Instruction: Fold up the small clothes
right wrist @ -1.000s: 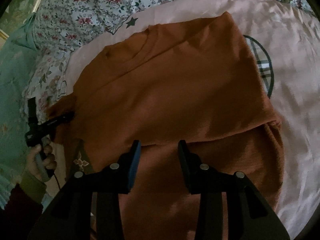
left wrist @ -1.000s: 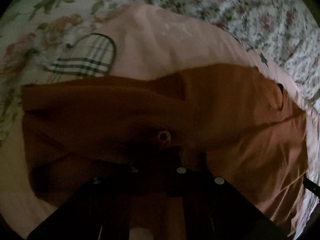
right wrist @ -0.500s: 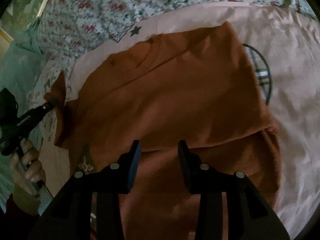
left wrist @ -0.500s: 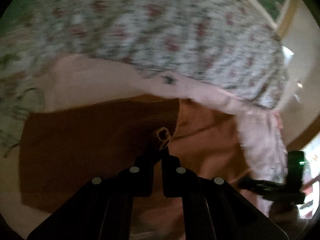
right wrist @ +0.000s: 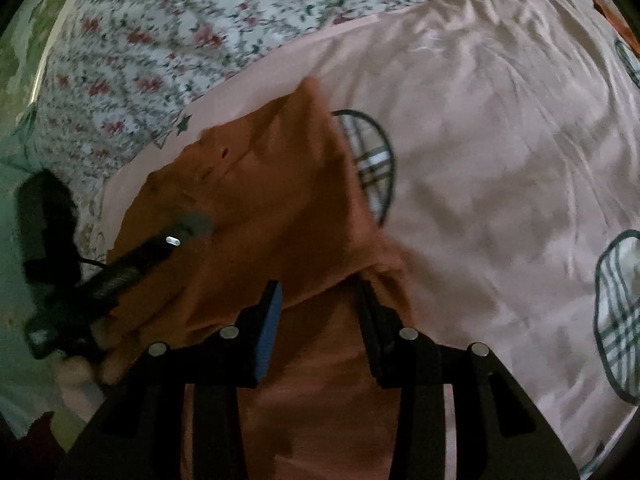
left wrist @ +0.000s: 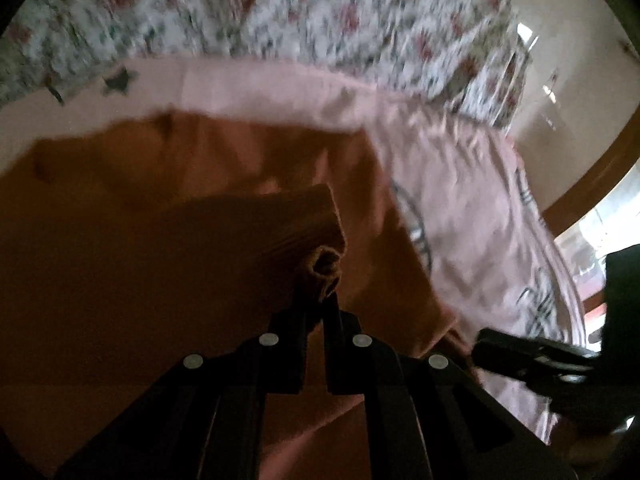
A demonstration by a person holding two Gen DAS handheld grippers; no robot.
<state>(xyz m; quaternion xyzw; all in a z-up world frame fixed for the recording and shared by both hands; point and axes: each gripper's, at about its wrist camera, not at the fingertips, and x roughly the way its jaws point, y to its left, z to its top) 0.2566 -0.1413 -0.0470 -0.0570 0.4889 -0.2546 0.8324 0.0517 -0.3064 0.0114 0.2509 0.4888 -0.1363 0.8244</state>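
Left wrist: our left claw (left wrist: 318, 300) is clamping a sleeve (left wrist: 324, 268), carrying it over the shirt (left wrist: 160, 280) on the bed (left wrist: 460, 184).

Right wrist: our right claw (right wrist: 318, 300) is hanging apart, empty, above the shirt's fold, nearer the hem.

Pink sheet (right wrist: 500, 160) (plaid-patch print, seemingly) over a floral bedcover (right wrist: 180, 32).
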